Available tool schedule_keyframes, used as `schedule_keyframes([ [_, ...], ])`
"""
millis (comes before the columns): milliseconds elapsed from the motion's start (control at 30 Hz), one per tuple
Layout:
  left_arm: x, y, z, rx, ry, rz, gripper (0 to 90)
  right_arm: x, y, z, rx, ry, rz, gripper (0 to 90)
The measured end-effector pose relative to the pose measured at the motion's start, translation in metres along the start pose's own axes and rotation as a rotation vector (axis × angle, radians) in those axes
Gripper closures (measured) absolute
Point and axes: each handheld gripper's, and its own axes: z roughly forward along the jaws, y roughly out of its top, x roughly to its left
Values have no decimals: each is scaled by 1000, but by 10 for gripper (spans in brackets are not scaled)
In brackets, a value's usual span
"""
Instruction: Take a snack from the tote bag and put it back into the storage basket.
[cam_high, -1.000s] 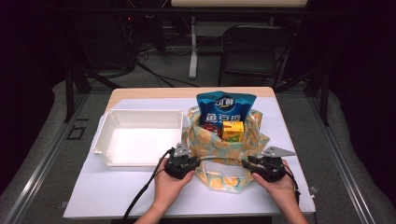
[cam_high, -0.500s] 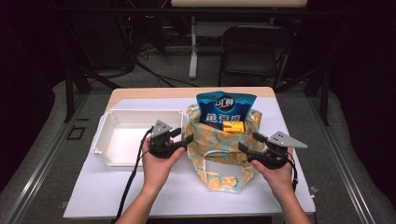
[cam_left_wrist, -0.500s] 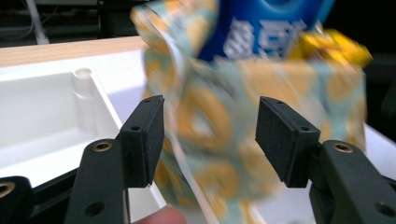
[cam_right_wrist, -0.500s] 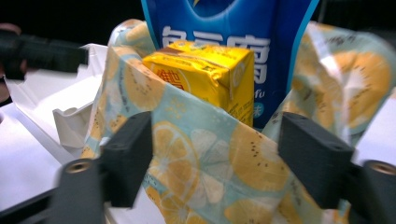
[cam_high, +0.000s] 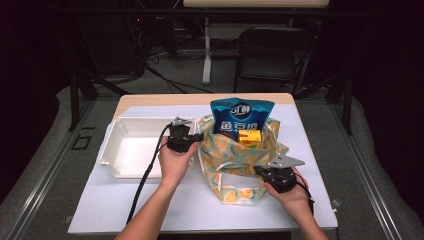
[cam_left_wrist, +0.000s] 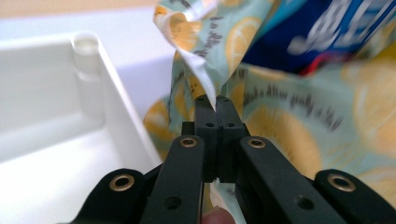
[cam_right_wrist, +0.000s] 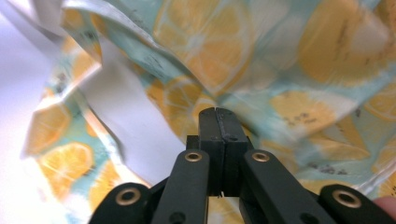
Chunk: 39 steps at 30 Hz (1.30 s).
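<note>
Near to far on the tabletop (cam_high: 125, 205): the right gripper (cam_high: 261, 172), at 5 o'clock, has just closed its jaws on one lemon-print bag (cam_high: 235, 162) at centre. The left gripper (cam_high: 196, 136), at 10 o'clock, has just pinched its rim. Inside: one blue snack packet (cam_high: 241, 116), one yellow box (cam_high: 249, 137). One white tray (cam_high: 131, 146) sits at 9 o'clock.

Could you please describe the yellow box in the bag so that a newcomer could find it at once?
Start at the white table and find the lemon-print bag standing right of the white tray. In its open mouth, the yellow box sits just in front of the tall blue snack packet. It is the small, blocky, plain yellow thing there.
</note>
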Motion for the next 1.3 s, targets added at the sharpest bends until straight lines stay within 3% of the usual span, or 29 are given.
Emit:
schedule_keyframes([
  [67,-3,-4,3,15,32,35,900,-3,1,-11,-80,63,24,789],
  [100,-3,-5,2,32,17,43,900,-5,3,-20,-148,91,45,737],
  [133,-3,-6,2,16,22,36,894,-7,6,-30,-196,90,55,695],
  [167,-2,-6,-1,13,22,21,850,-10,10,-38,-242,63,64,674],
  [267,-2,-7,-13,-70,21,-11,693,-24,18,-53,-332,-36,154,634],
  [333,-6,-6,-24,-126,14,-15,614,-30,21,-54,-362,-68,196,600],
  [400,-12,-3,-34,-186,-1,-2,613,-32,23,-48,-351,-65,195,535],
  [467,-21,0,-41,-218,-33,23,592,-27,24,-40,-353,-44,183,404],
  [567,-30,3,-34,-175,-99,63,498,-22,27,-30,-326,-34,153,277],
  [633,-35,3,-25,-140,-115,96,390,-21,28,-23,-304,-22,150,304],
  [733,-40,0,-14,-87,-119,103,250,-16,26,-16,-264,-10,115,603],
  [800,-40,0,-11,-93,-120,109,233,-12,24,-13,-247,-6,92,778],
  [867,-40,1,-12,-96,-141,112,277,-9,23,-11,-213,2,74,900],
  [967,-40,2,-13,-97,-190,118,456,-1,22,-7,-180,37,38,900],
  [1033,-41,4,-17,-105,-169,142,621,6,22,-5,-161,44,-13,900],
  [1100,-39,6,-19,-97,-157,135,780,10,23,-6,-174,39,-19,900],
  [1167,-35,6,-21,-77,-183,127,900,10,24,-12,-219,45,1,821],
  [1300,-39,1,-24,-62,-163,184,900,1,25,-25,-319,0,82,603],
])
